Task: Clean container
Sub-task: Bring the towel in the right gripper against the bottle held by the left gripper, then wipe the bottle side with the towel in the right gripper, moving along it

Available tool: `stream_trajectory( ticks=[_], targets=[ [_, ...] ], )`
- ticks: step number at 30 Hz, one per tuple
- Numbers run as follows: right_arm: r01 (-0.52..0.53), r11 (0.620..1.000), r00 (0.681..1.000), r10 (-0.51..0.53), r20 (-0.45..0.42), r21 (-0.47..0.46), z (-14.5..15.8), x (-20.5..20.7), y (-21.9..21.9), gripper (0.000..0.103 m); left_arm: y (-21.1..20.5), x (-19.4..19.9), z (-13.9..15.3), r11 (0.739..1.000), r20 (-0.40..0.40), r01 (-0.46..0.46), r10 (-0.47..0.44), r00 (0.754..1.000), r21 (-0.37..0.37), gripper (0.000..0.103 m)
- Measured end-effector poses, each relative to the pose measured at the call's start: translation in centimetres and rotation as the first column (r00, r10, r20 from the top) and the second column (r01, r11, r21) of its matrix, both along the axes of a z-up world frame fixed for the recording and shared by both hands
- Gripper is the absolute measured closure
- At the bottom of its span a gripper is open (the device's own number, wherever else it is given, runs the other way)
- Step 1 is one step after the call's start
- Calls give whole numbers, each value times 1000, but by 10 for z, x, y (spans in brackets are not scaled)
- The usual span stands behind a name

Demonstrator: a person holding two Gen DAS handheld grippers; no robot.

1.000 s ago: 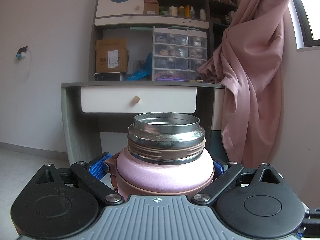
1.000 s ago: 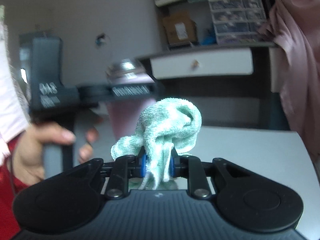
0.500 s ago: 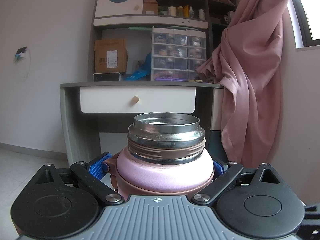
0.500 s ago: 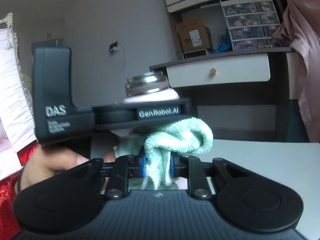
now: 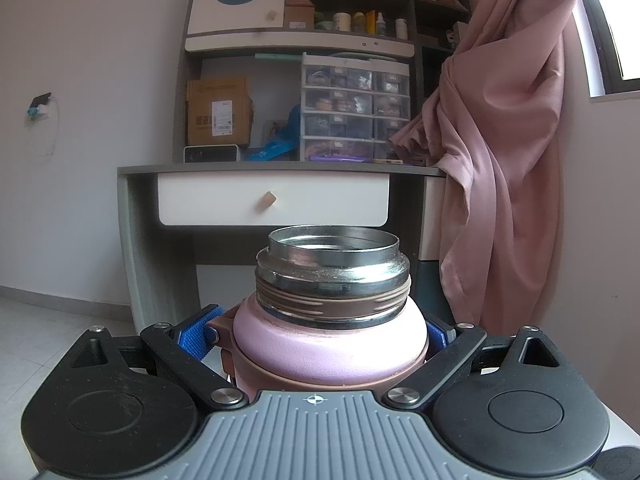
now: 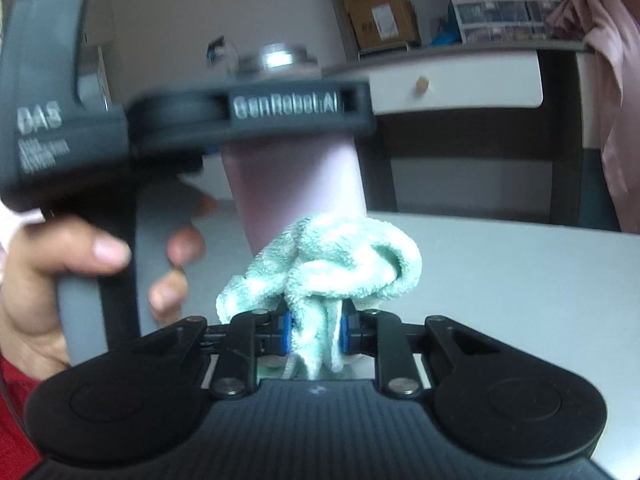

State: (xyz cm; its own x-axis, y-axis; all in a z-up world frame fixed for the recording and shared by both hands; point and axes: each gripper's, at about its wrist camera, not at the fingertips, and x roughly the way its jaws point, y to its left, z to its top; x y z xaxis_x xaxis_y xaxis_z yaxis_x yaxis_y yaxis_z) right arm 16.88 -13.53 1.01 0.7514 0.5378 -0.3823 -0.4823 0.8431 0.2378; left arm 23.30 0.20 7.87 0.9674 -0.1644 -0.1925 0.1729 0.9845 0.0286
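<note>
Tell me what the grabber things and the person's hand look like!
Each gripper has a ribbed grey body with two round black housings, black linkage bars with silver screws, and small blue textured pads. The left gripper seen from the side is a dark grey block with white lettering, "DAS" and "GenRobot.AI", on an upright grey handle. Near the hand there is red cloth and a pale pink sleeve edge.

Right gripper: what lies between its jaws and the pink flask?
Only the bunched green cloth that the right gripper pinches; it sits against the pink flask low on its side, seen in the right wrist view.
</note>
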Motion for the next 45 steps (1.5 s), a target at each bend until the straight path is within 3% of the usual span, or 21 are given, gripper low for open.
stream_trajectory(
  ticks=[14, 23, 33, 45],
  targets=[
    [-25, 998, 993, 18, -117, -61, -10, 18, 7, 82, -3, 2, -1, 1000, 1, 1, -1, 1000, 0, 7],
    [-24, 1000, 1000, 25, 17, -16, 29, 7, -5, 82, 2, 5, -3, 1000, -4, -3, 3, 1000, -30, 7],
    [-36, 999, 998, 37, 47, -19, 27, 16, -14, 82, -5, 4, -5, 1000, 12, 1, -1, 1000, 7, 7],
    [-58, 997, 991, 51, -127, -51, -14, 38, -15, 81, -6, 0, -4, 1000, 16, -2, 2, 1000, 28, 7]
  ],
)
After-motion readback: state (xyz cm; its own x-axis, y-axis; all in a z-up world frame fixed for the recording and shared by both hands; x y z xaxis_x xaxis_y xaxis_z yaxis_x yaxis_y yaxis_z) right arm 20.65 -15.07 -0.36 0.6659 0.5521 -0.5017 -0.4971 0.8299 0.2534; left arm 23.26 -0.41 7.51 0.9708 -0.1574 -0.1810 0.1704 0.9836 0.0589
